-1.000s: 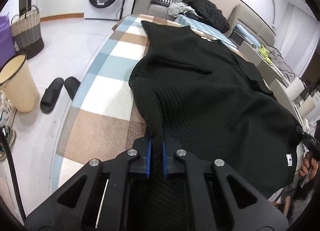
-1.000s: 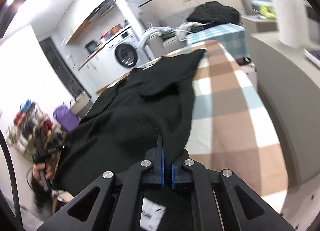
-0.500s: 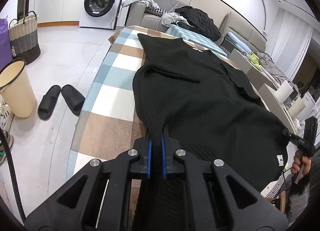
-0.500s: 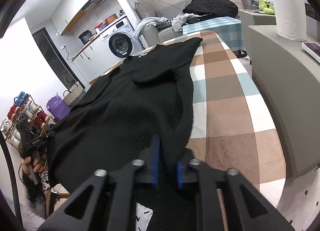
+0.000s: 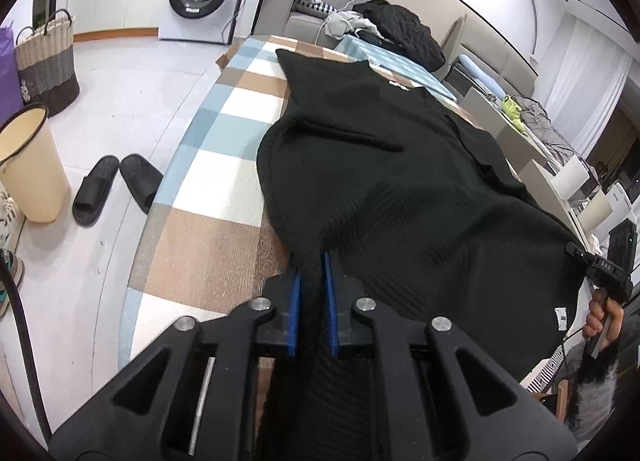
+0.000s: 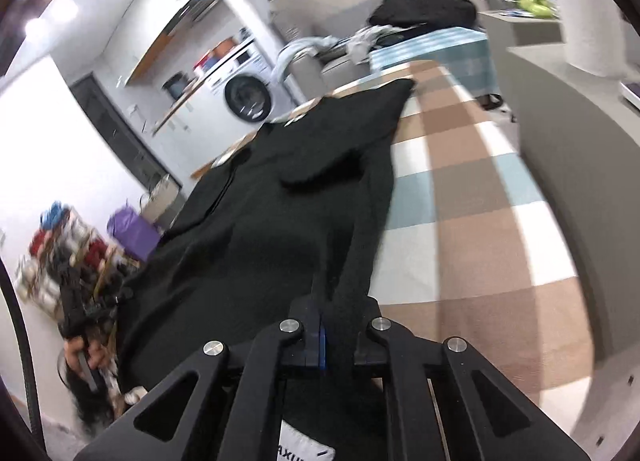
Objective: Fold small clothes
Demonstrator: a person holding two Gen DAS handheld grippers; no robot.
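Two grippers pinch the near hem of a black garment (image 5: 392, 197) spread lengthwise over the checked worktop (image 5: 224, 181). The left gripper (image 5: 313, 293) has its blue fingers (image 5: 295, 313) clamped narrowly on a bunched fold; the right gripper (image 6: 334, 325) has just closed its fingers on the hem's opposite corner.

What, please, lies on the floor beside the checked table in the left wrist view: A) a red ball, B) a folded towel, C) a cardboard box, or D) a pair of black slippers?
D: a pair of black slippers lies on the floor between the cream bucket and the checked table.
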